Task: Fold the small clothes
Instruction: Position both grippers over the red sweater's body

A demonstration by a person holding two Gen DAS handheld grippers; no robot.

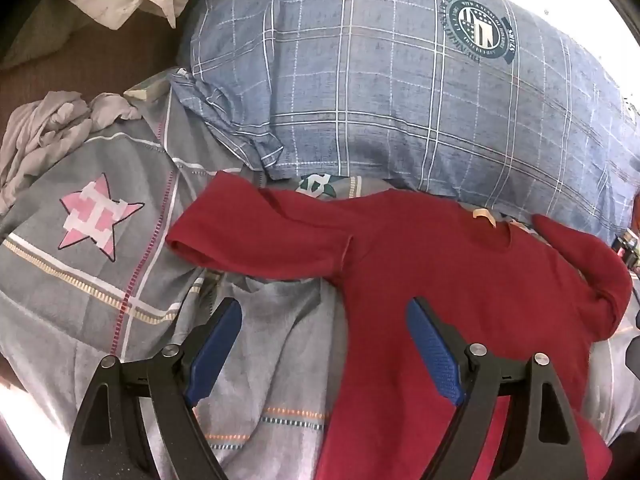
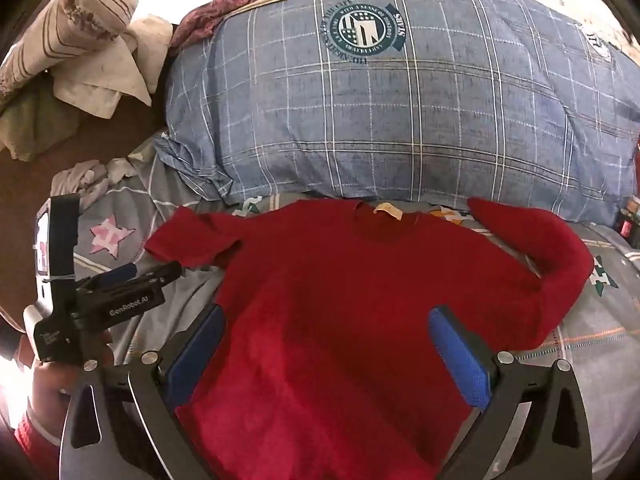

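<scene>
A small dark red knitted sweater lies spread face-up on a grey bedsheet with pink star prints, its neckline and pale label toward a large blue checked pillow. The sweater's top edge runs just beside the pillow's lower edge. One sleeve reaches out flat toward the star-print side; the other curls back in a hook near the sheet's far side.

The left gripper hangs above the sweater's side edge with its blue-padded fingers spread wide, one over bare sheet, one over red knit, clamping nothing. The right gripper stands equally wide apart over the sweater's body, nothing between its pads.

Bare sheet lies open around both sleeves and beside the hem. A crumpled pale grey garment sits at the sheet's edge, well apart from the sweater; cream cloths lie beyond on a brown surface.
</scene>
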